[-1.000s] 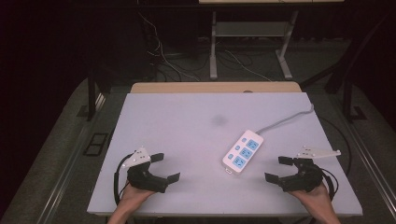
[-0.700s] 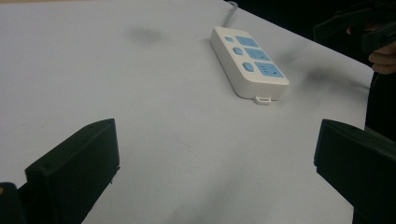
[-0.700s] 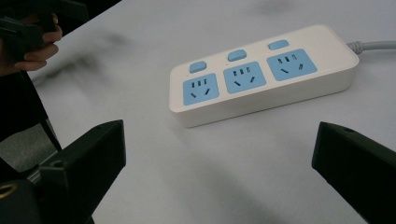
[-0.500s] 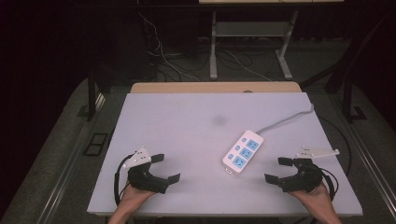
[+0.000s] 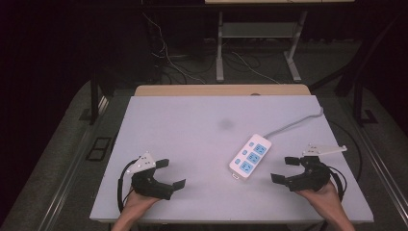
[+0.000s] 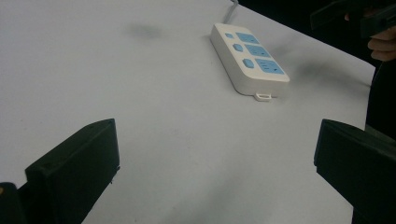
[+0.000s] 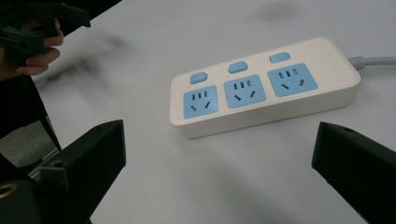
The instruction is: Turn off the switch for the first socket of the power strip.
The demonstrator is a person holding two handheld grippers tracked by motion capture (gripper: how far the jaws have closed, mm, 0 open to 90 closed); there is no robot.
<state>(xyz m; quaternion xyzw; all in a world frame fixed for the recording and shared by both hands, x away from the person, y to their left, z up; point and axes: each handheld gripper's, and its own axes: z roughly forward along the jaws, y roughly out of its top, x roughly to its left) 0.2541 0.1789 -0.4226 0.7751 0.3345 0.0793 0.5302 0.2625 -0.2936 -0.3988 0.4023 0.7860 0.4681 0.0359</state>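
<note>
Both grippers sit low at the near edge of the white counter [image 5: 192, 120], one at each corner. The left gripper [image 5: 169, 174] rests near the front-left, its fingers [image 6: 74, 163] spread wide apart with nothing between them. Over on the other side, the right gripper [image 5: 285, 169] mirrors it near the front-right, fingers [image 7: 84, 158] also wide apart and empty. Between the two, closer to the right gripper, lies a white power strip [image 5: 250, 157] with three blue sockets, set at a diagonal, flat on the counter. Its grey cord [image 5: 298, 122] runs off toward the counter's far-right edge. There's a broad stretch of bare surface across the middle and far-left, marked by one faint dark smudge [image 5: 224, 124]. Beyond the far edge, a wooden strip [image 5: 192, 90] borders the counter, with cables on the dark floor behind.
</note>
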